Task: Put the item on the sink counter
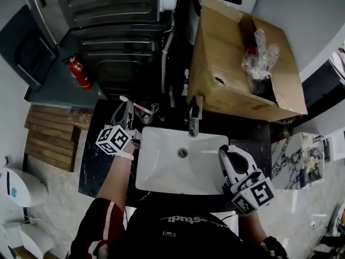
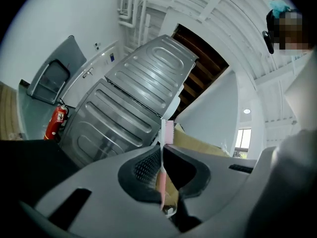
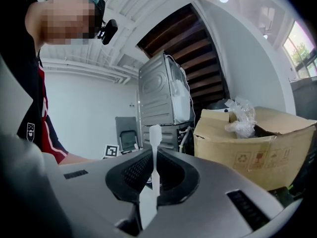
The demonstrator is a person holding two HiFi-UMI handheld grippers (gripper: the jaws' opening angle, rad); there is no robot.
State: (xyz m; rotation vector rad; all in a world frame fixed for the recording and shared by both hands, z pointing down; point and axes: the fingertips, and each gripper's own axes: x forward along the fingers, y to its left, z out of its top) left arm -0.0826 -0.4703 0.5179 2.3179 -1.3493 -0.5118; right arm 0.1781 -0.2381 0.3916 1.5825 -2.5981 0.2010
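Right gripper [image 3: 155, 165] jaws pinch a white toothbrush [image 3: 155, 133] upright beside the basin's [image 1: 161, 166] right rim; left gripper [image 2: 163, 157] jaws clamp a pink toothbrush [image 2: 168, 131] by its handle above the black bench [image 1: 94, 161], probably ready for laying down; cardboard box [image 1: 226, 63] beyond.

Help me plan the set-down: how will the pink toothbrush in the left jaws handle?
Probably light: the pink toothbrush sticks out straight, pinched only by its thin handle. Likely stiff, showing no droop. It might pivot in the jaws if bumped.
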